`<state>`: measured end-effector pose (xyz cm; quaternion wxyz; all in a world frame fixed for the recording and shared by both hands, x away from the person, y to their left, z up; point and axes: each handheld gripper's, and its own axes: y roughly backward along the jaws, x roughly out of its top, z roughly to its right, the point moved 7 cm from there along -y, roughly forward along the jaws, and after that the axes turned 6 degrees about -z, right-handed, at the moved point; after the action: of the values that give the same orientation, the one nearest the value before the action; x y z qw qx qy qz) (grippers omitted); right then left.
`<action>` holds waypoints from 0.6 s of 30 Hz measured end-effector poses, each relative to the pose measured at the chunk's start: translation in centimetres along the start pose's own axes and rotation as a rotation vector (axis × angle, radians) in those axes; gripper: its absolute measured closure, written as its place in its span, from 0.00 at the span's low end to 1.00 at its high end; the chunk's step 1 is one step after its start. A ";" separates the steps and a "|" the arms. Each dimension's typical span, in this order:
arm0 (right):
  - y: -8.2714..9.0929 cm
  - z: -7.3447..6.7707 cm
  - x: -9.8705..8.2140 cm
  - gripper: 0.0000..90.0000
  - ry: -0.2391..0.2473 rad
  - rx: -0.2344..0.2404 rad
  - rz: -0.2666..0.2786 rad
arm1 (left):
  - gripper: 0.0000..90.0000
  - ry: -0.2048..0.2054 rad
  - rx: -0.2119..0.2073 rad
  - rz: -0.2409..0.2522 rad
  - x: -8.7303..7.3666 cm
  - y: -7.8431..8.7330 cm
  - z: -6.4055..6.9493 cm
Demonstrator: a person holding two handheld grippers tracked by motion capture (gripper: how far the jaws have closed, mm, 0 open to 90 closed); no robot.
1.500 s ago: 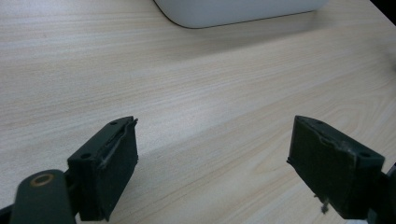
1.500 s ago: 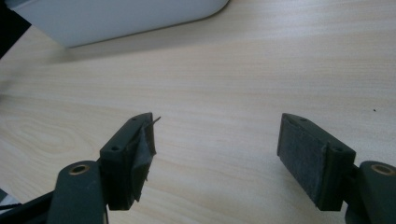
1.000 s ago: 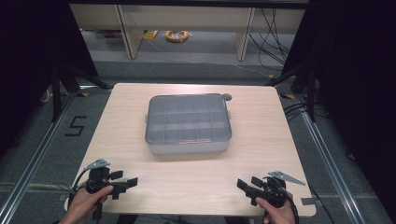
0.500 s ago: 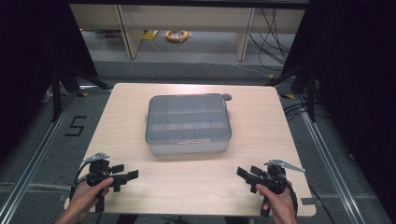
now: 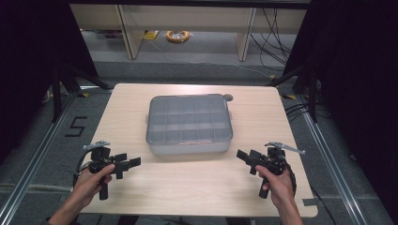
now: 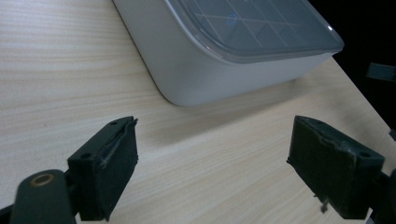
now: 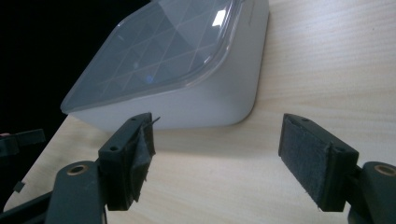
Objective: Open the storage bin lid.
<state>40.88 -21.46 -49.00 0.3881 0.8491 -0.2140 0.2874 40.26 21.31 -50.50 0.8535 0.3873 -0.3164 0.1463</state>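
A grey plastic organiser box [image 5: 189, 124] with a clear gridded lid lies shut in the middle of the wooden table [image 5: 141, 187]. My left gripper [image 5: 131, 162] hovers near the front left, jaws open and pointing right toward the box's front left corner [image 6: 187, 88]. My right gripper [image 5: 243, 155] is held at the front right, jaws open and pointing left at the box's front right corner [image 7: 233, 102]. Neither gripper touches the box [image 6: 219, 51], and nothing lies between either pair of jaws. In the right gripper view the box [image 7: 187, 74] sits just beyond the open pads.
The table's front edge [image 5: 197, 213] runs just under the person's hands. Metal rails [image 5: 33, 164] flank the table on the floor. Shelving legs and a coil of orange cable [image 5: 177, 35] lie behind the table. A small round object [image 5: 228, 97] sits at the box's back right corner.
Both hands have drifted slightly forward and inward toward the box, with the jaws staying open. The box has not moved.
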 end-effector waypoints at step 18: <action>-2.2 0.7 4.3 0.38 -0.016 -0.002 0.025 | 0.19 0.024 0.009 0.029 4.7 -1.5 -0.6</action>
<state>45.60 -21.30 -47.75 0.3837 0.8481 -0.2280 0.2854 44.79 20.77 -48.56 0.8534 0.3846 -0.3109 0.1649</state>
